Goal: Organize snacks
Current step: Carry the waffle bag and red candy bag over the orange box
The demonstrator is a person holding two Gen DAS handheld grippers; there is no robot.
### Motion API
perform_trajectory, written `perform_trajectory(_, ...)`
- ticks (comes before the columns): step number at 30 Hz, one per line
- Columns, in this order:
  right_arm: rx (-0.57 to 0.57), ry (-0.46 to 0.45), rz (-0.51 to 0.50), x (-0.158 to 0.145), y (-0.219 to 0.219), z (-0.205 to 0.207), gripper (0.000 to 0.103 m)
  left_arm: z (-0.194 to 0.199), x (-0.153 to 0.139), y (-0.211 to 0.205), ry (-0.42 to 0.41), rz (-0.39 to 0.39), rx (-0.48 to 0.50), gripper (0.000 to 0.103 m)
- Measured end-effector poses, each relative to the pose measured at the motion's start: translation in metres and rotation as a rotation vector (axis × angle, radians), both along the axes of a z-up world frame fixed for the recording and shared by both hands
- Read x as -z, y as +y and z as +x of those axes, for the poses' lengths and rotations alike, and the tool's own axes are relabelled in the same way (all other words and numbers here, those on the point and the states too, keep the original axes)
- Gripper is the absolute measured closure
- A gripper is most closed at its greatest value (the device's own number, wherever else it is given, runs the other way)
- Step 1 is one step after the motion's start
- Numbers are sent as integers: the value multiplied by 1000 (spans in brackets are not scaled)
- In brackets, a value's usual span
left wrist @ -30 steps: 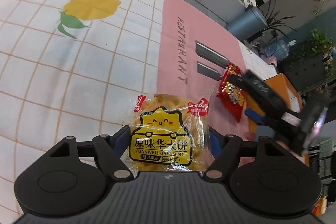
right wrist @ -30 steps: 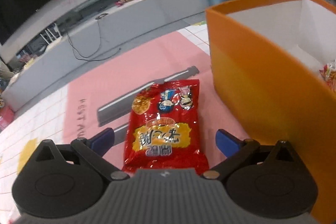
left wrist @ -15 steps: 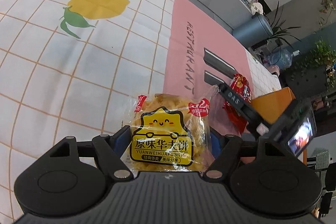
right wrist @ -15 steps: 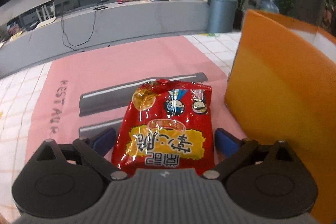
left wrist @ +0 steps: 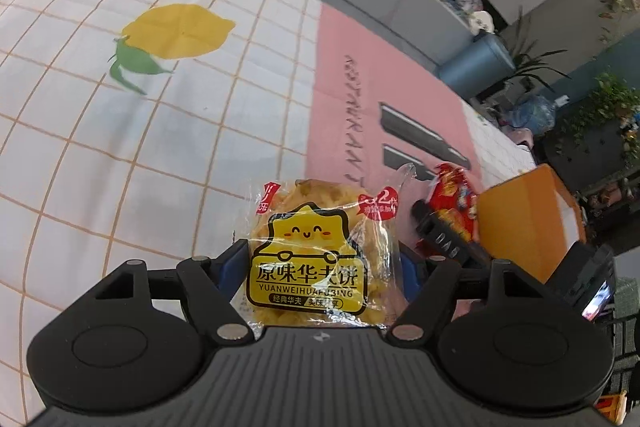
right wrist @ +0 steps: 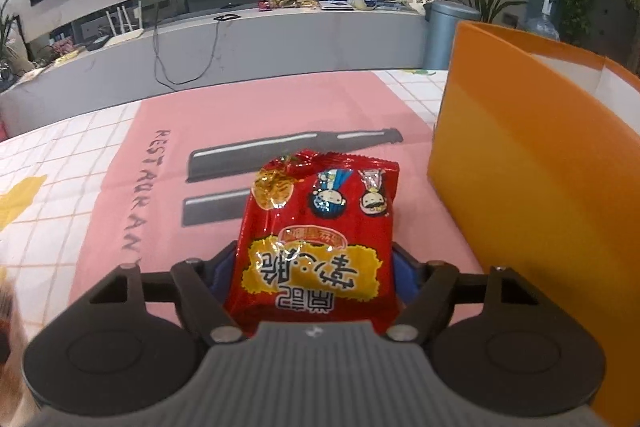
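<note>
A clear packet of yellow waffle cake with a smiling yellow label sits between the blue pads of my left gripper, which is shut on its sides above the checked tablecloth. A red snack bag lies on the pink mat, just left of the orange box. My right gripper straddles the bag's near end. Its jaws are closing, and both pads touch and pinch the bag's edges. In the left wrist view the red bag and a black finger of the right gripper show beside the orange box.
The tablecloth is white with orange grid lines and lemon prints. A pink mat with grey knife prints covers its middle. Beyond the table run a grey counter with clutter, a blue-grey bin and potted plants.
The right gripper's jaws have come in from wide apart onto the red bag's sides, and its view has rolled level and edged closer. The left gripper still holds the waffle packet.
</note>
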State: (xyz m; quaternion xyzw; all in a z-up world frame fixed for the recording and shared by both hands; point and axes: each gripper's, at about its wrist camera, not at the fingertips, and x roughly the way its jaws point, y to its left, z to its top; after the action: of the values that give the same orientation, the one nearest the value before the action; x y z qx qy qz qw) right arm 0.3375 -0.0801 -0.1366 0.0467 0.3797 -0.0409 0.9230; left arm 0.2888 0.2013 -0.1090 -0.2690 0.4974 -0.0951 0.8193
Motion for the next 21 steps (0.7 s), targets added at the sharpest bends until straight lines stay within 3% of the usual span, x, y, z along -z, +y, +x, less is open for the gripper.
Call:
perform_trajectory(9, -123, -63, 26, -23, 12, -43, 30, -11, -25, 7, -101, -57, 6, 19)
perform_trajectory(17, -240, -199, 26, -70, 12, -83, 30, -24, -39, 14, -178, -92, -27, 19)
perform_trajectory(21, -264, -250, 61, -96, -1, -104, 30, -27, -45, 17, -180, -151, -35, 19)
